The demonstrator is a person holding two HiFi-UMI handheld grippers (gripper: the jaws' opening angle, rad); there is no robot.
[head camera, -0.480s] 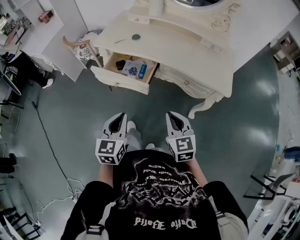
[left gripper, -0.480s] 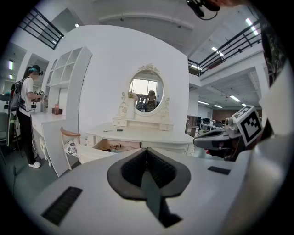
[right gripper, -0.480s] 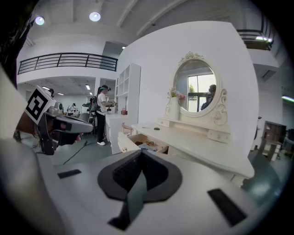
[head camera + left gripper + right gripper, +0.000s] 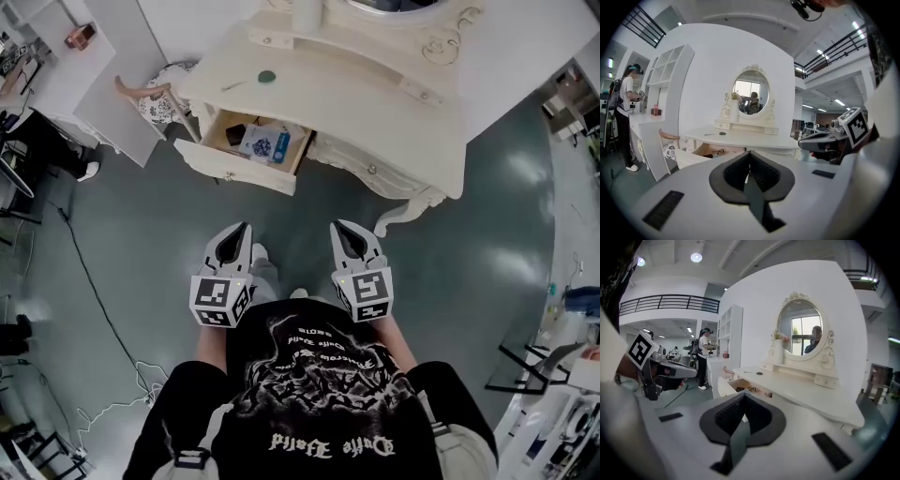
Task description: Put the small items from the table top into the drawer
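Facing the drawer (image 4: 234, 170), left tool (image 4: 243, 232) and right tool (image 4: 339, 231) are closed (shirt print (image 4: 314, 361) illegible).

I stand on a glossy grey-green floor (image 4: 112, 309) with bright patches of glare. Ahead, a cream table (image 4: 394, 103) with an oval mirror (image 4: 751, 96) backs onto a white wall (image 4: 703, 70). 1 wooden-backed chair (image 4: 150, 91) stands just beside its left end, with white shelves (image 4: 665, 65) beyond. A railed balcony (image 4: 670, 303) and round ceiling lights (image 4: 696, 257) hang overhead.
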